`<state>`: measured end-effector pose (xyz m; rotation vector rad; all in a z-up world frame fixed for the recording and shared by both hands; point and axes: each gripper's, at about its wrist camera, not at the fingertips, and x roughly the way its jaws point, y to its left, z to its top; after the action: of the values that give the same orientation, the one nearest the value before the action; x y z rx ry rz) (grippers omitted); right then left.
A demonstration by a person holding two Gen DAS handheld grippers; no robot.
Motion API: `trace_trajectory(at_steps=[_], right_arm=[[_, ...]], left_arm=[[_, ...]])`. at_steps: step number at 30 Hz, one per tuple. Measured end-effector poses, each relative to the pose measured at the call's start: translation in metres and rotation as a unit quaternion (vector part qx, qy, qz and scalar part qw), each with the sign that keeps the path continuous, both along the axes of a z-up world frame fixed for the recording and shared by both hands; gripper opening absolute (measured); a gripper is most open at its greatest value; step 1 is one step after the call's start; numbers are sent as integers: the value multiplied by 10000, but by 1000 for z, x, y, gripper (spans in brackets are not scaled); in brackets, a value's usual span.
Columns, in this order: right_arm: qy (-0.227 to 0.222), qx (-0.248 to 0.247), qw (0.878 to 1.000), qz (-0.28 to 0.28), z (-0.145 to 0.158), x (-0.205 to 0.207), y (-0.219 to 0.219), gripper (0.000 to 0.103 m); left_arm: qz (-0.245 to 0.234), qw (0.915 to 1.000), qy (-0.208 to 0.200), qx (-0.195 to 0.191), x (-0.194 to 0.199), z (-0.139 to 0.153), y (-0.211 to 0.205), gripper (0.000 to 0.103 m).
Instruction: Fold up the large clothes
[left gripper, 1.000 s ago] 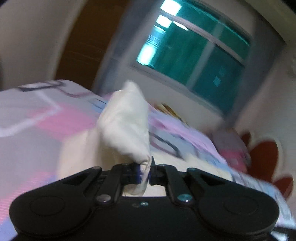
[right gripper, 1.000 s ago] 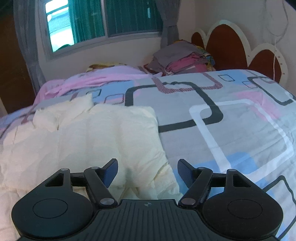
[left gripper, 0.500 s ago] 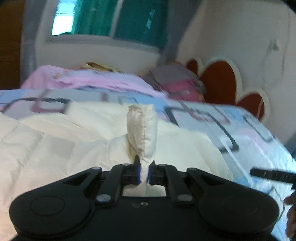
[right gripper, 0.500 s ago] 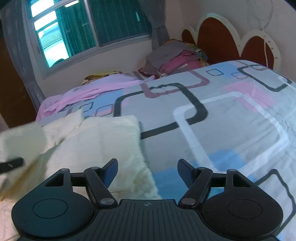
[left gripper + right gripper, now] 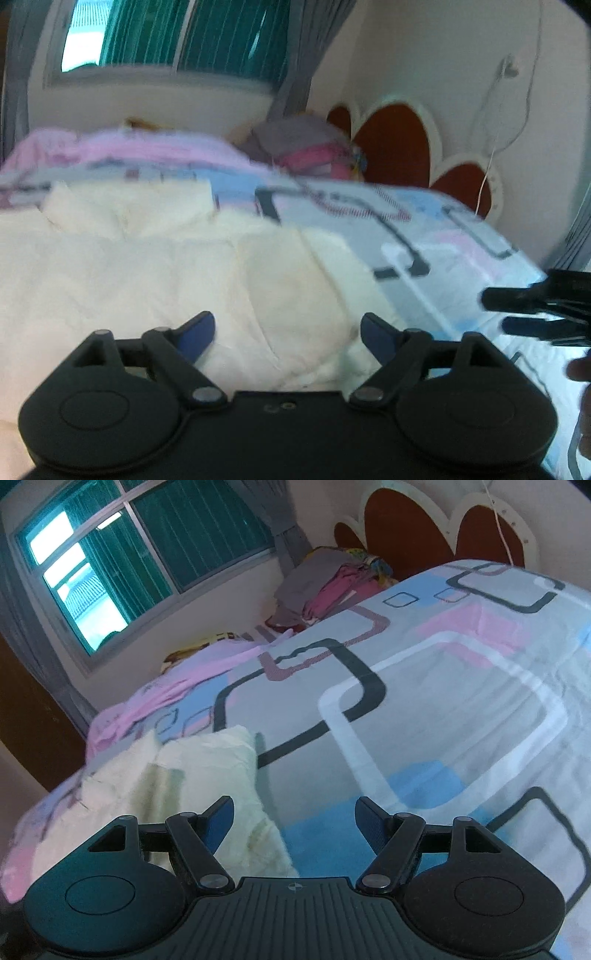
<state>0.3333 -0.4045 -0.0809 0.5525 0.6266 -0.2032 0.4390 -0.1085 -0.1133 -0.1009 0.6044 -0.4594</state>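
A large cream garment [image 5: 155, 266] lies spread on the bed, folded over itself, and reaches under my left gripper [image 5: 286, 330]. The left jaws are opening and stand wide apart just above the cloth, gripping nothing. In the right wrist view the garment's right edge [image 5: 207, 775] shows at lower left. My right gripper [image 5: 293, 818] hangs open over the bare bedsheet [image 5: 443, 701] beside that edge, empty. Its dark fingers [image 5: 517, 299] also poke into the left wrist view from the right, with part of a hand behind them.
The bed has a grey, pink and blue patterned sheet [image 5: 443, 236]. A pile of folded clothes [image 5: 328, 587] sits at the far corner by the red scalloped headboard [image 5: 424, 528]. A window with green blinds [image 5: 166, 554] is behind, and a pink blanket [image 5: 166, 698] lies along the far edge.
My left gripper swung right carrying a pinched fold of the cream garment, laid it down and let go, its jaws now wide. The right gripper drifted right, off the garment, and rolled.
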Motion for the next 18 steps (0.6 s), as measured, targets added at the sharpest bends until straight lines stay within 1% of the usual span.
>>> trace_trajectory(at_steps=[2,4,5,6,7,9,11,14,16,18], right_arm=[[-39,109,9999,119,1,7,7,72],[-44,219,9993,287,-1,18,16,73],[-38,246,9990,378,-3,24,22,74],[-28,259,9984,494,-7,30,30,78],[5,271,9979,585,-10,36,36,79],[71,366,9962,786,-18,48,50,79],[84,499,9939,979,-26,61,63,79],[152,625,9907,1199,-37,78,75,78],[242,597,9892,1317,-41,87,84,64],[346,472,9883,1411,-42,93,91,36]], left_arm=[[226,9997,-102,-57,-10,9,24,71],[532,9984,-171,-75,-13,15,51,69],[736,9971,-201,-34,-15,17,68,66],[933,9954,-213,28,-17,18,87,62],[1119,9934,-204,116,-18,17,105,60],[1454,9889,-110,295,-17,14,137,58],[1776,9834,-2,371,-14,11,165,56],[1994,9784,75,545,-9,5,189,56],[1975,9770,182,782,-2,-2,197,56],[1957,9762,292,890,4,-6,201,56]])
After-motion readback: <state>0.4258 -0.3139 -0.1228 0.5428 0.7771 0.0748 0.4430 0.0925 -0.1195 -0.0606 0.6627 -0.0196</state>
